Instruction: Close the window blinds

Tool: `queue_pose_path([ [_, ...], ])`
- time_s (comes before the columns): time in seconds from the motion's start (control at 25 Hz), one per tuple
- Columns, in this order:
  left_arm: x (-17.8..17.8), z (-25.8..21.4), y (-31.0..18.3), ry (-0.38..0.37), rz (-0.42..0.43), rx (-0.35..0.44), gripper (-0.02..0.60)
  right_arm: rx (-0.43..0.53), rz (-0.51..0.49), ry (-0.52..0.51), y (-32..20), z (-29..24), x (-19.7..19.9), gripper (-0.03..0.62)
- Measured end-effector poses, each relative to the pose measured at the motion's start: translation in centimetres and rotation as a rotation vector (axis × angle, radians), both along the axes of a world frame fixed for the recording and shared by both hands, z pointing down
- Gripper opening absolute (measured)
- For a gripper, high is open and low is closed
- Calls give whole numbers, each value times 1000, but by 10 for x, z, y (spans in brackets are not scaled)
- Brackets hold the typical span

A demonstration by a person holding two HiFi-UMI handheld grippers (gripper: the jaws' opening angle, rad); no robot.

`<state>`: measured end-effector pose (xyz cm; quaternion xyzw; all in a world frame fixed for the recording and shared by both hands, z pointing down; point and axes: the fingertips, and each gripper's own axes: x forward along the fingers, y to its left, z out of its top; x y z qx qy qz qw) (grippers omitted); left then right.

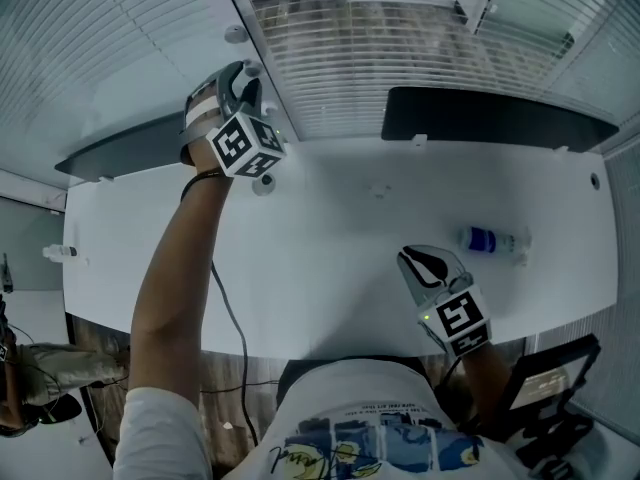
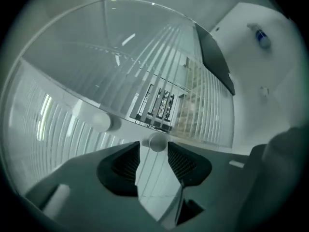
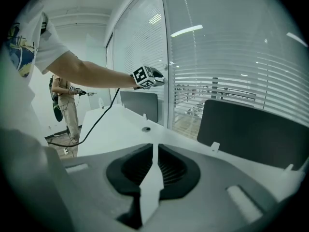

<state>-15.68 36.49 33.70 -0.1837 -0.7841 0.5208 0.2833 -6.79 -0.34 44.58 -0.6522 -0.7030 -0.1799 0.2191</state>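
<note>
- The blinds (image 1: 400,48) in the middle pane stand with their slats open; railings and ground outside show between them, so this pane isn't closed; the pane to its left looks much more shut.
- The left gripper (image 1: 243,76) is lifted off the white desk (image 1: 330,258) and held up against the window frame; its jaws stand apart.
- A small round white knob (image 2: 157,142) on the frame sits right at the mouth of those jaws, between the two tips; I see no squeeze on it; whether either pad touches it I can't tell.
- A second, larger round knob (image 2: 99,122) sits further along the same frame, to one side of the jaws and outside their reach.
- To my eye the step in hand is taking hold of the blind control; next the jaws need to close squarely on the small knob, then work it until the slats tip shut; whether it turns or slides, the pictures don't settle.
- The right gripper (image 1: 425,263) hangs low over the near edge of the desk, jaws together with nothing between them; it is well apart from the window.
- A small bottle (image 1: 490,240) lies on the desk just beyond it; a dark monitor (image 1: 490,118) stands below the open pane.
</note>
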Motion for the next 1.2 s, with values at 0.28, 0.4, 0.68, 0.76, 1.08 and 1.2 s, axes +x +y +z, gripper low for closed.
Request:
queue_pose_path([
  [0.28, -6, 9, 0, 115, 49, -195, 176, 9, 3, -14, -4, 3, -3, 21],
  [0.4, -8, 12, -1, 136, 57, -202, 170, 9, 5, -12, -5, 3, -3, 21],
  [0.68, -9, 13, -3, 172, 83, -287, 132, 17, 6, -4, -5, 6, -2, 21],
  [0.76, -10, 13, -6, 183, 97, -320, 120, 17, 5, -2, -5, 6, -1, 21],
  [1.08, -9, 5, -9, 68, 69, -175, 120, 21, -3, 1, -3, 6, 1, 21],
  [1.2, -8, 2, -7, -15, 23, -77, 120, 20, -3, 3, -3, 6, 1, 21],
])
